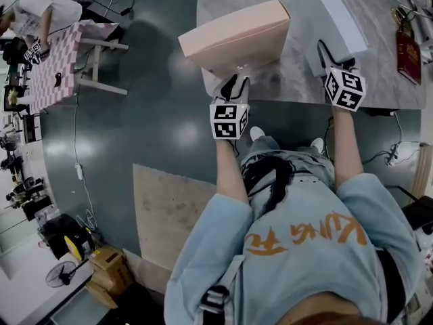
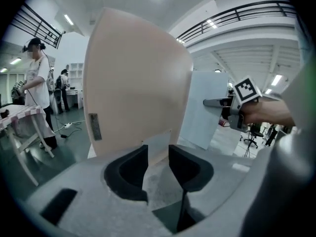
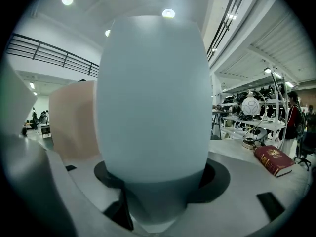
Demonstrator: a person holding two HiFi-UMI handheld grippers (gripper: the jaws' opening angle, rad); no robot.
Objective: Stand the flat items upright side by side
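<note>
Step in hand: both flat items are up off their faces on the table [image 1: 298, 80], but not yet paired.

- Pink box [image 1: 237, 36]: at the table's near left corner, raised on one edge with its broad face towards the left gripper. Can't tell whether it's truly plumb.
- Pale blue box [image 1: 335, 15]: to the right, well apart from the pink one with bare table between them, also raised.
- Left gripper [image 2: 158, 154]: a narrow gap between its jaws, pads not pressing anything. The pink box's lower edge sits just at the tips. My read is the box stands on its own.
- Right gripper [image 1: 336, 58]: clamped on the lower end of the pale blue box, which fills its view.

Next move, as I judge it: slide the blue box left until its face is beside the pink one, keeping it vertical. The left gripper should stay close in case the pink box tips, since it's near the table's edge.

Writing:
- Red book [image 3: 274, 159], at the right of the table: gold print on cover and spine, too small to read.
- Grey label [image 2: 95, 127], on the pink box's narrow side: unreadable.
- No brand visible on either box.
</note>
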